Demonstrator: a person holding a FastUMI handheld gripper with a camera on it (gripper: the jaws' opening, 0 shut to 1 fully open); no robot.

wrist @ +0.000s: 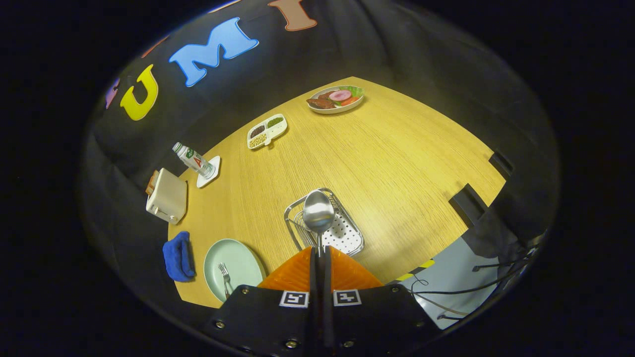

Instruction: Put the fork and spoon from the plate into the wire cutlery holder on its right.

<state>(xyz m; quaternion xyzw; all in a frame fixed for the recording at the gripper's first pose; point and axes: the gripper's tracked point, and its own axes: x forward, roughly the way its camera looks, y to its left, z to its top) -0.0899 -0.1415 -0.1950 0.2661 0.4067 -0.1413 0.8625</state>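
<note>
The wooden counter point(387, 148), pale with a fine straight grain, carries everything here. On it, just ahead of the claw point(320, 253), sits the wire cutlery holder point(347, 235), a rectangular chrome basket with a perforated metal floor and thin bent-wire rim. To its left lies the round, pale green plate point(238, 260), smooth and glossy, with the steel fork point(225, 277) resting on it, tines pointing away from the claw. The claw's fingers are pressed together on the handle of the spoon point(318, 212), whose polished oval bowl stands out in front of them. The spoon's long axis runs straight on from the fingers, and its bowl appears to hang over the holder's near-left part, so I judge the coming release turns on lowering it along that line into the basket. Beside the plate a crumpled blue cloth point(178, 255) lies soft and folded.
</note>
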